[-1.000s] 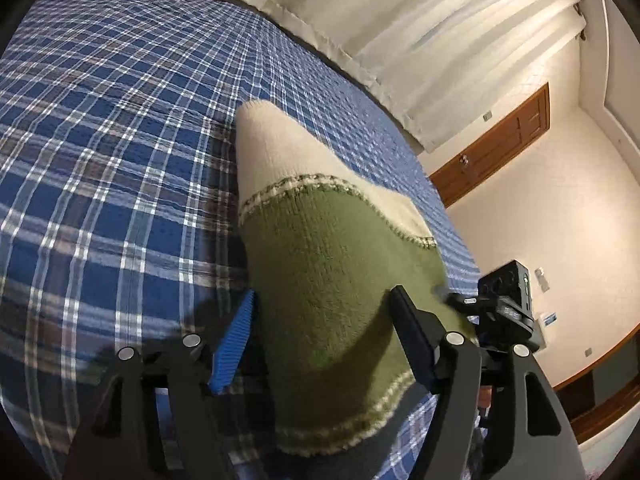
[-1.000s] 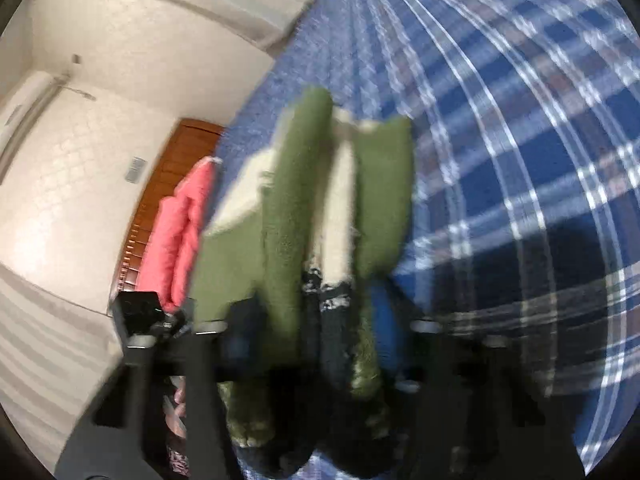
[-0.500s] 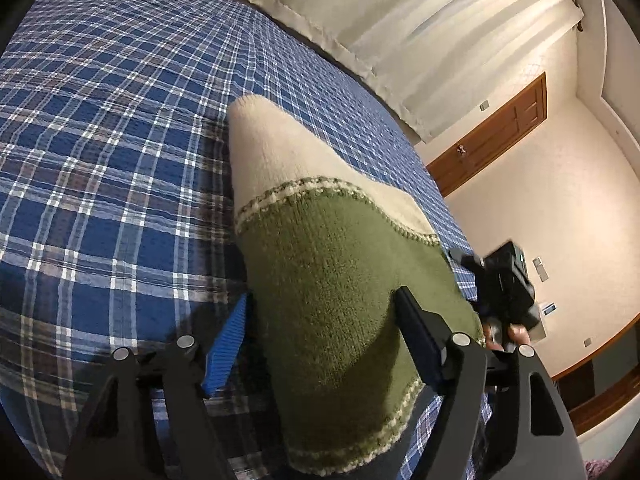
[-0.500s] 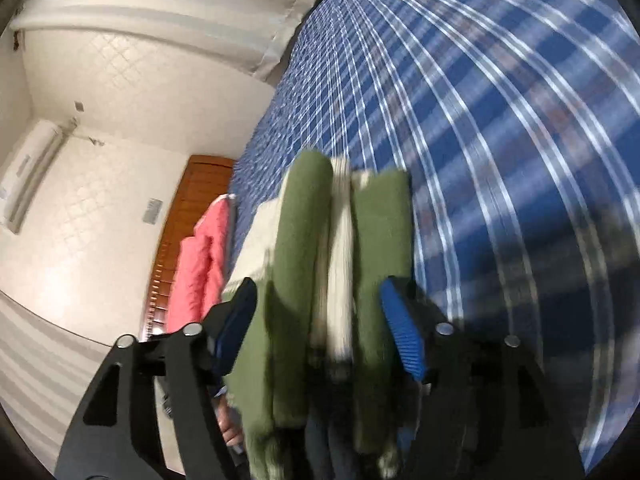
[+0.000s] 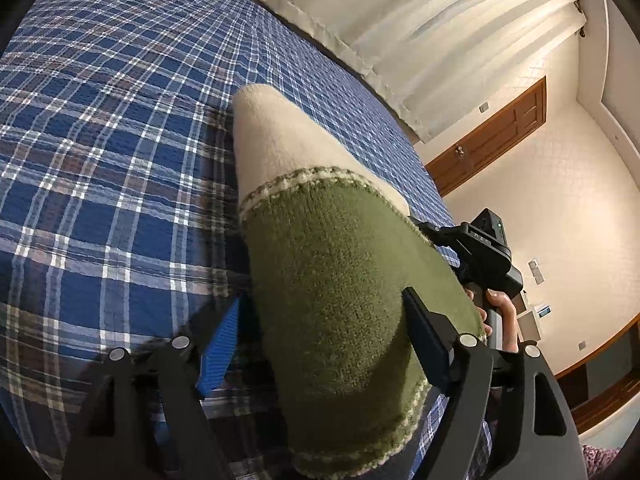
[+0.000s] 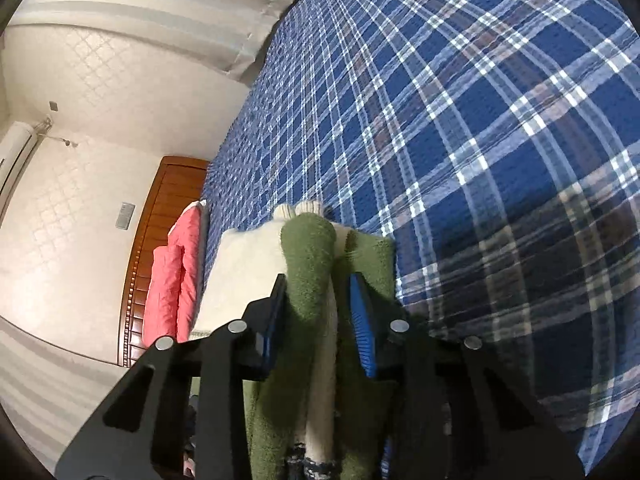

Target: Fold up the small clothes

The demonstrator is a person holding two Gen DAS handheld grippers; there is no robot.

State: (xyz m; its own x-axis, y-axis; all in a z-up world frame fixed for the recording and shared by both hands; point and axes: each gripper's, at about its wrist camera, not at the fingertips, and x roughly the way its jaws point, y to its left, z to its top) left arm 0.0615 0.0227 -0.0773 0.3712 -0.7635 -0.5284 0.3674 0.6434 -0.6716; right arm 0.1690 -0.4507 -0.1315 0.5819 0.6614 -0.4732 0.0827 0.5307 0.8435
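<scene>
Risks, as judged: folded sweater (image 5: 328,280) thick and springy; right gripper (image 6: 320,312) bites only middle layers, so outer green fold may slip free and bundle fan apart. Left gripper (image 5: 324,340) letting go too soon drops near end onto bed (image 5: 100,160), spoiling fold.

Left gripper: jaws wide, opening; sweater between them, pads seem barely touching or clear, hard to tell.

Right gripper: jaws narrow, closing on stacked green-and-cream layers at other end of sweater; pads at knit.

Sweater: folded bundle, spanning both grippers above plaid bed.
</scene>
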